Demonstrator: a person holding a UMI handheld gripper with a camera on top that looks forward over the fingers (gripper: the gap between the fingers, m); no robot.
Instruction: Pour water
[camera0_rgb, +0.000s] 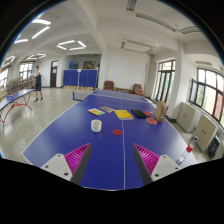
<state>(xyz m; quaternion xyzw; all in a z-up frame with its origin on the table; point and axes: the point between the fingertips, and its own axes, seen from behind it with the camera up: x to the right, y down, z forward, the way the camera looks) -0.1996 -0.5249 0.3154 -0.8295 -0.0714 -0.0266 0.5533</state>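
My gripper (111, 158) hangs above the near end of a blue table-tennis table (70, 125), its pink-padded fingers (76, 157) spread wide with nothing between them. Well beyond the fingers a white cup (96, 125) stands on the table left of the centre line. Further ahead lie a small red object (117, 131), a yellow mat (123, 114), a white sheet (97, 111) and a red object (152, 120) near the right edge. A bottle with a red cap (187, 152) shows past the right finger, off the table's right side.
The table's net (95, 96) crosses the far half. A person (38, 82) stands far off at the left beside other tables. Windows (208, 95) and cabinets line the right wall. Open floor lies left of the table.
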